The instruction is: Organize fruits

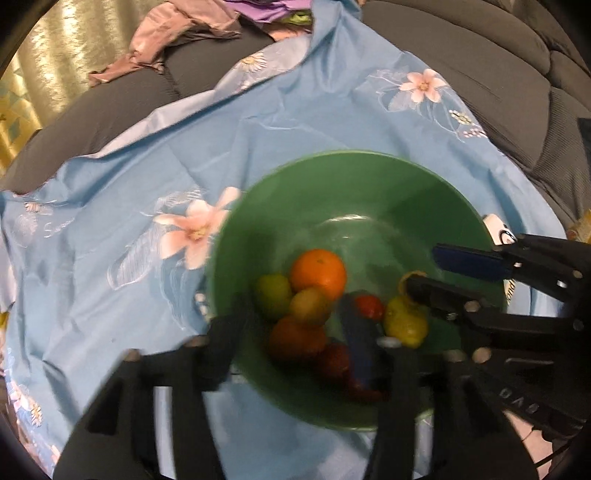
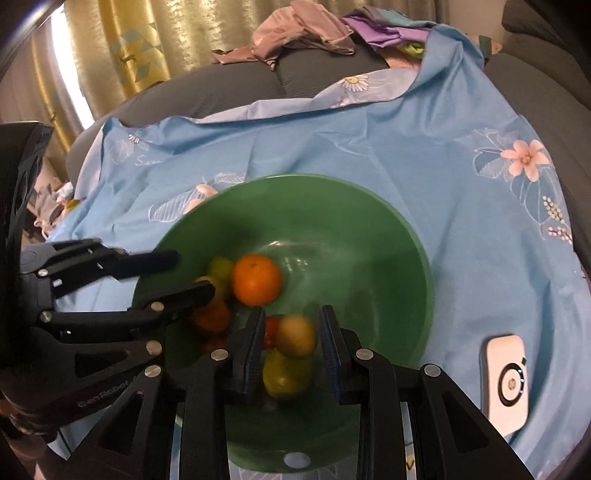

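a grey padded sofa (image 1: 480, 74) fills the background, with a curtain (image 2: 129, 44) behind it and a heap of pink and purple clothes (image 1: 177, 29) at its far edge. a light blue flowered cloth (image 1: 314, 110) is spread over the seat and rumpled along its far edge.

a green bowl (image 1: 351, 177) stands upright on the cloth, mouth up, toward the cloth's near edge. all the fruits lie in its bottom, bunched on the near side.

both claws point steeply down into the bowl. the left claw (image 1: 291, 310) stands wide over the bowl's left half, with nothing pressed between its pads and the fruits lying below the gap. the right claw (image 2: 292, 314) stands narrow over the right half and clamps nothing.

a white device (image 2: 506, 380) lies flat on the cloth just right of the bowl, near the cloth's near right corner.

an orange (image 1: 317, 273) sits farthest back in the pile, stem dimple upward, beyond both claws' tips. a yellow-green fruit (image 2: 286, 374) lies under the right claw, showing in the gap between its pads. a small red fruit (image 1: 369, 306) sits just left of it. the other fruits are too blurred to tell which way they lie.
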